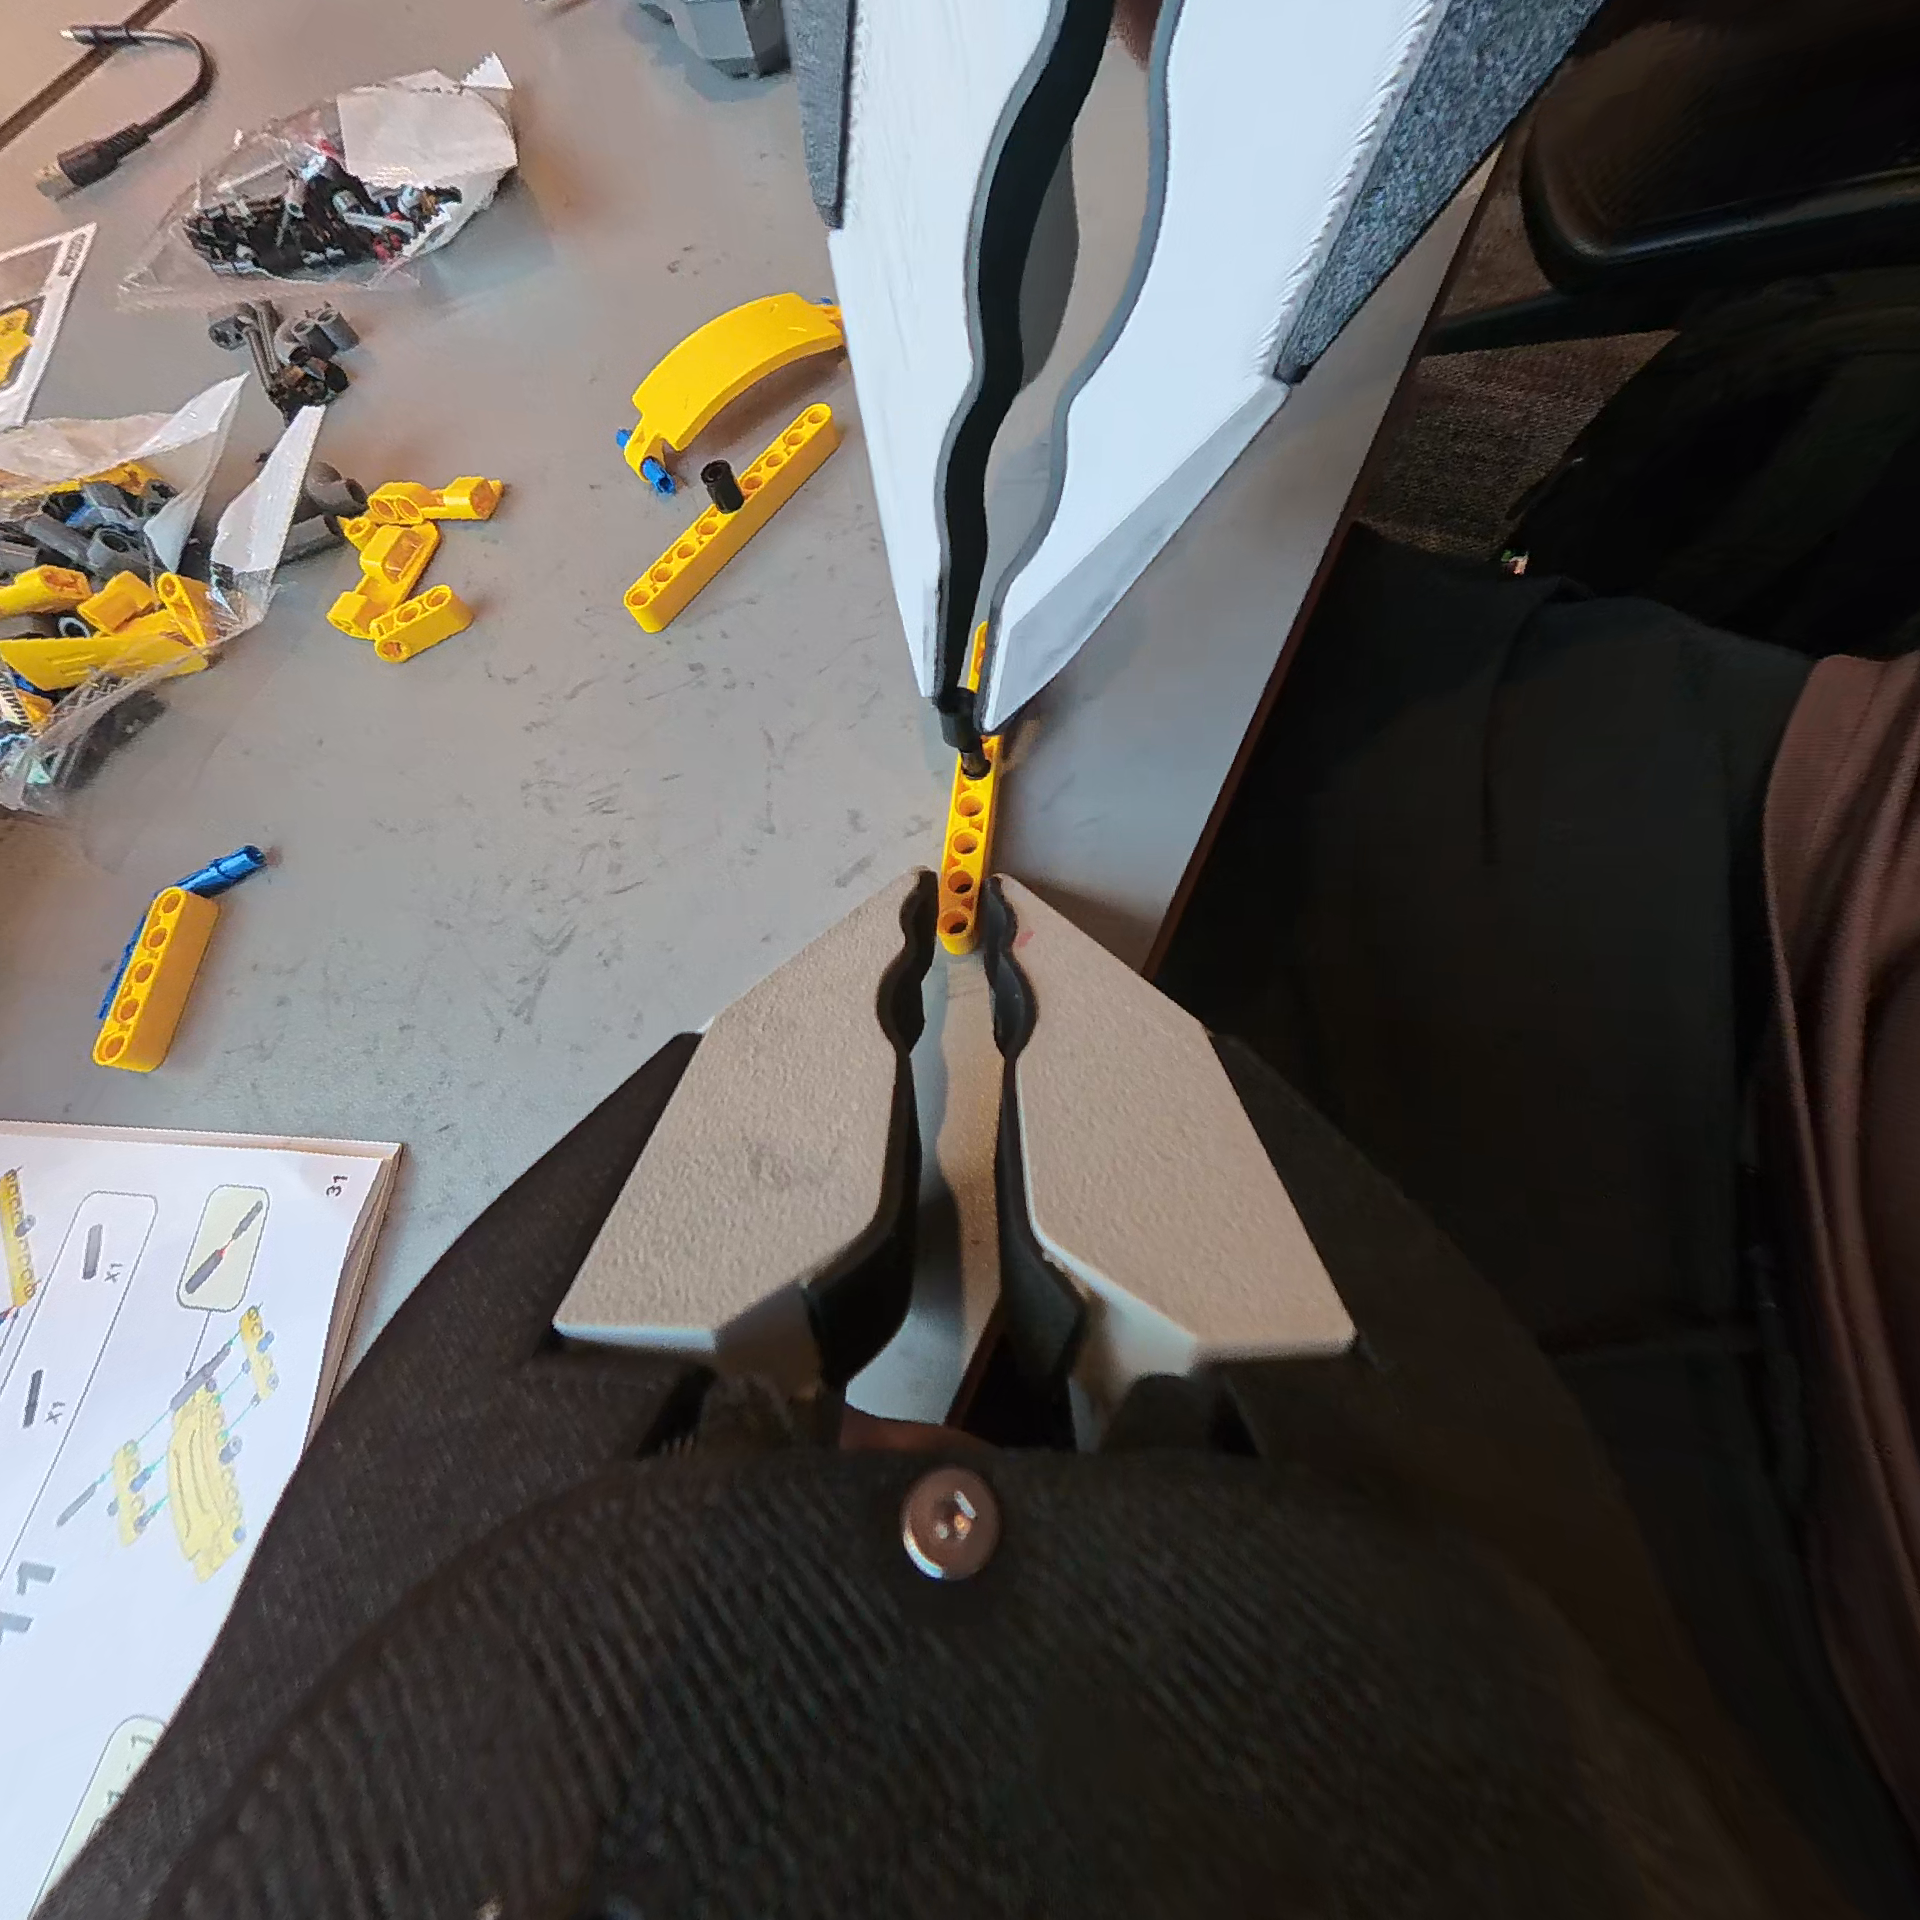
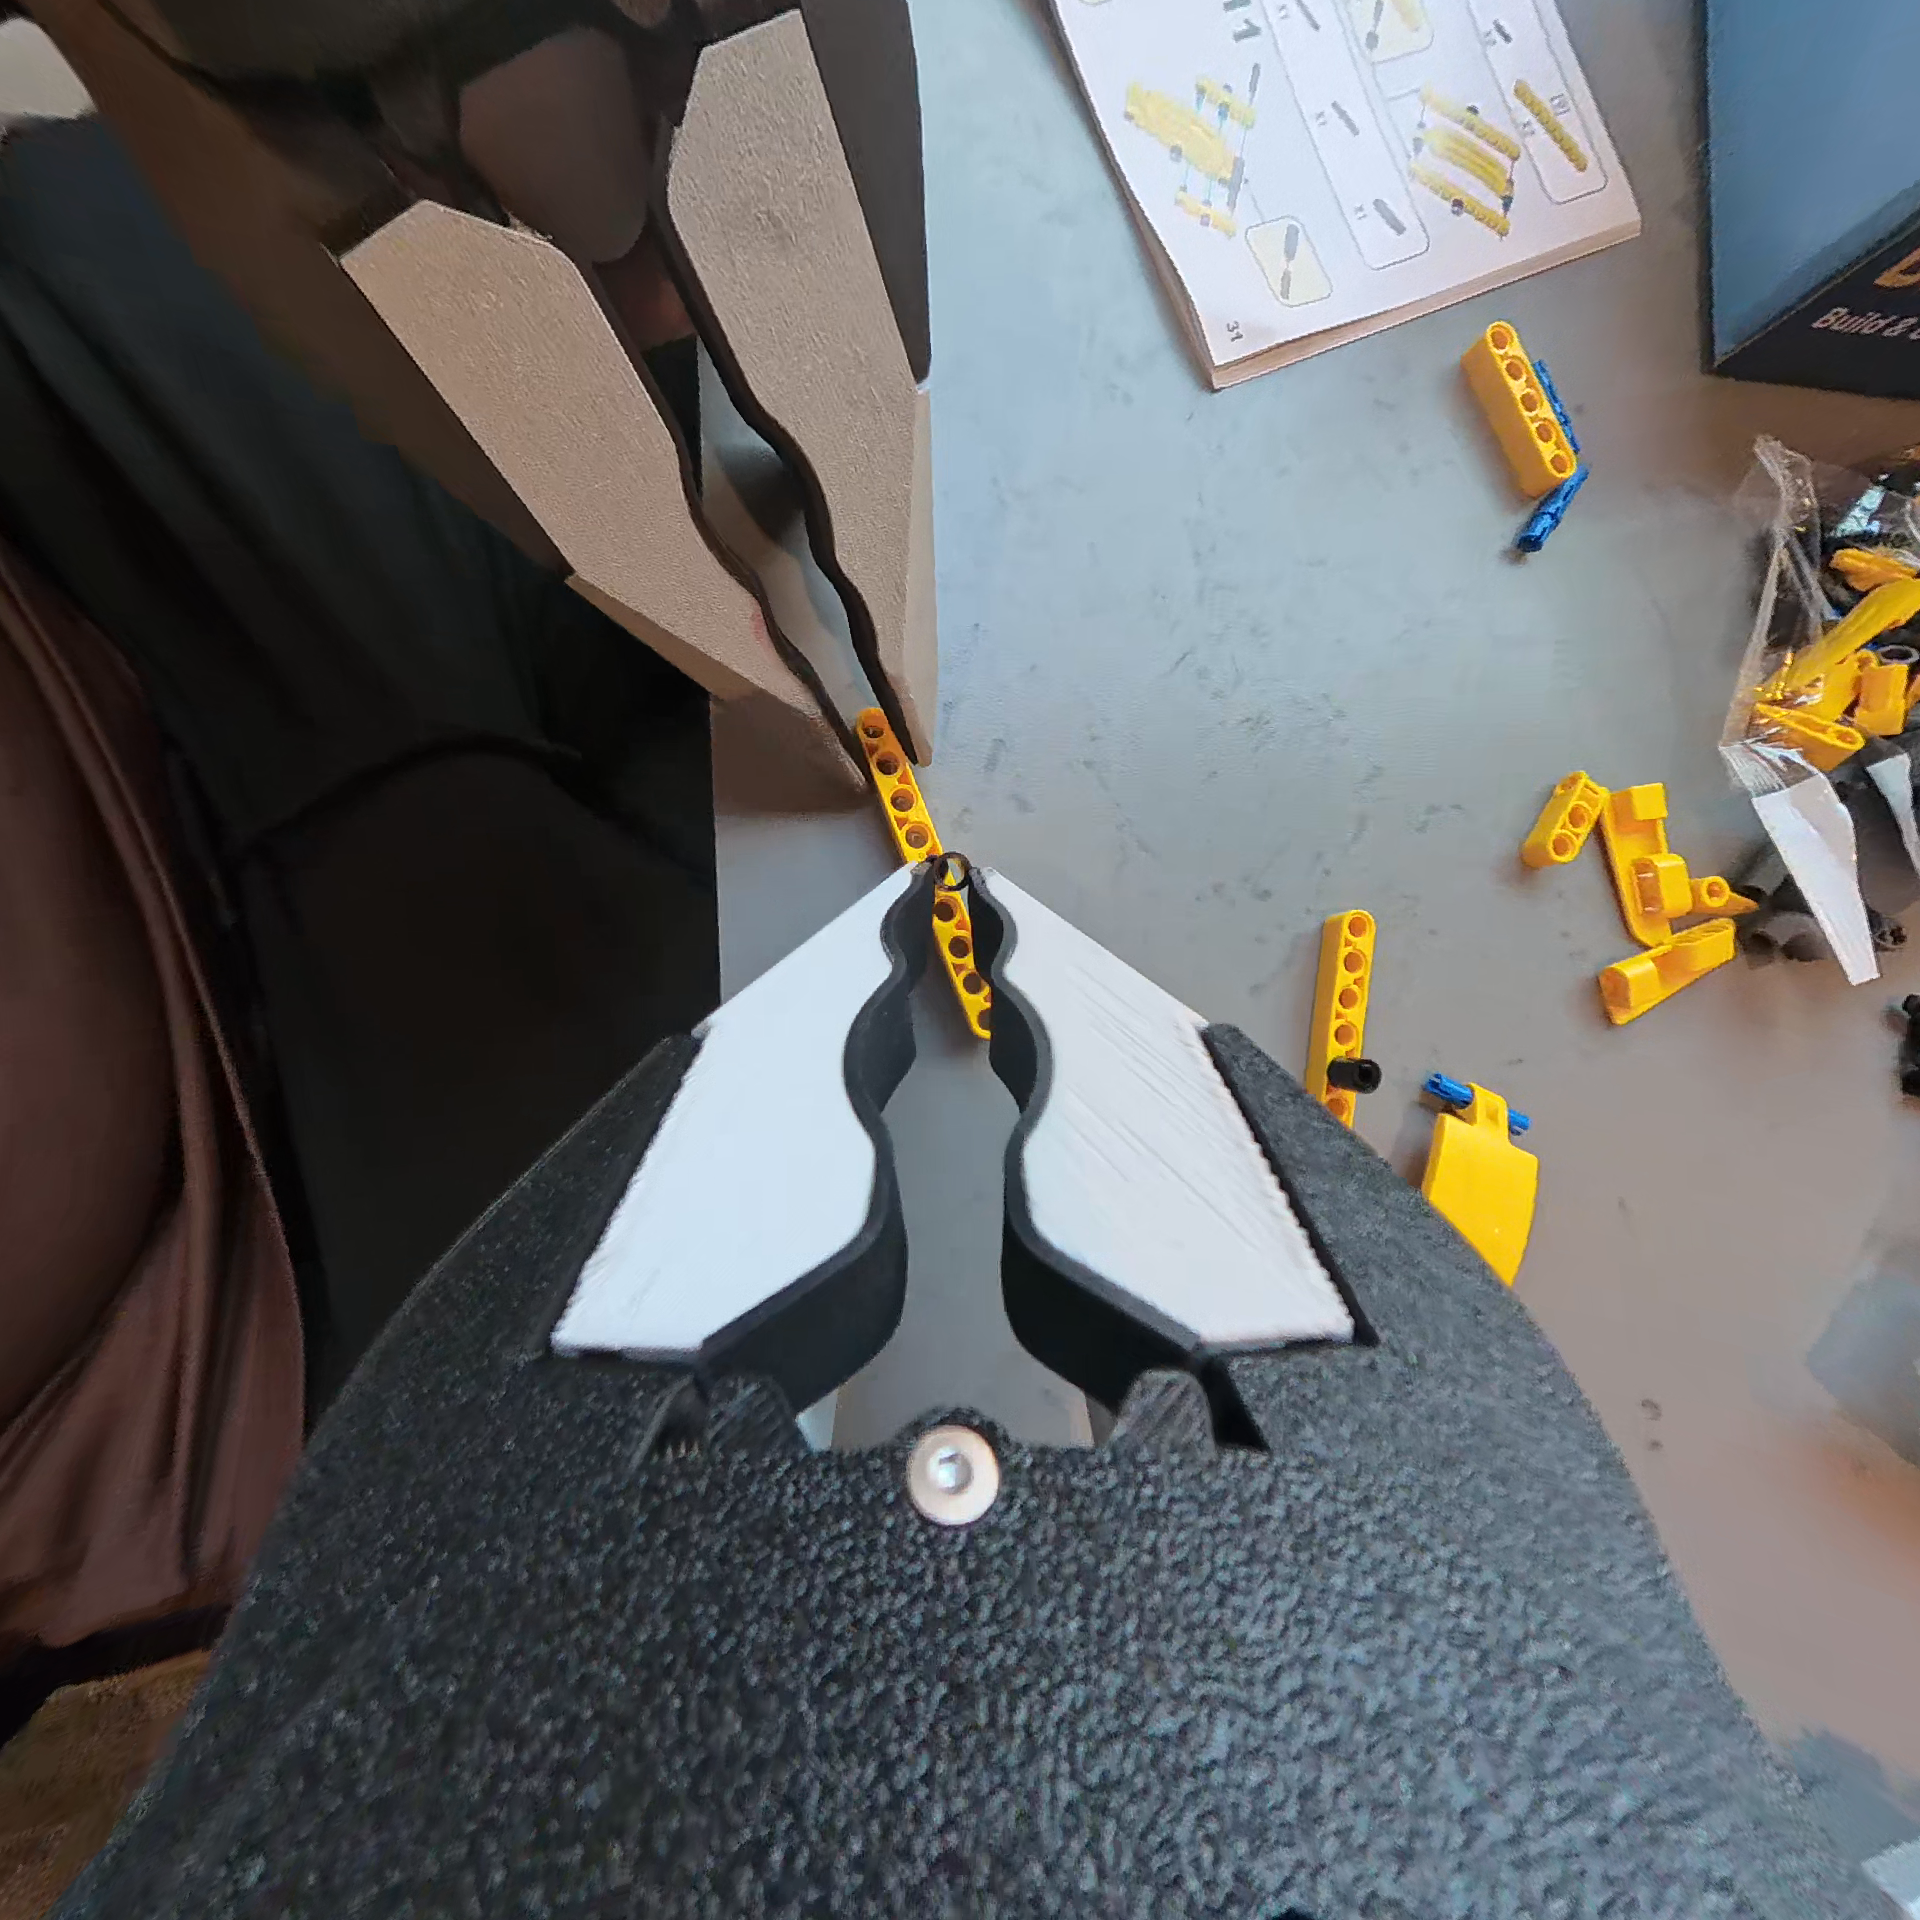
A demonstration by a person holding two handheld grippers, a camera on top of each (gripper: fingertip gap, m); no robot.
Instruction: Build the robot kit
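Observation:
My left gripper [image 1: 958, 902], with grey fingers, is shut on one end of a long yellow beam with holes [image 1: 968, 842], held on edge near the table's edge. My right gripper [image 2: 950, 871], with white fingers, is shut on a small black pin [image 2: 950, 869] and holds it at a hole in the middle of the same beam [image 2: 902, 805]. In the left wrist view the right gripper [image 1: 961, 722] comes down from above with the black pin [image 1: 964, 740] touching the beam. In the right wrist view the left gripper [image 2: 883, 743] grips the beam's far end.
On the grey table [image 1: 540, 790] lie a second yellow beam with a black pin [image 1: 732, 517], a curved yellow panel [image 1: 727, 369], a short yellow beam with blue pins [image 1: 156, 971], small yellow parts [image 1: 400, 566], parts bags [image 1: 343, 197] and an instruction booklet [image 1: 156, 1403]. A blue box [image 2: 1813, 177] stands nearby. A person's lap lies past the table edge. Left and right tips are no more than a few centimetres apart.

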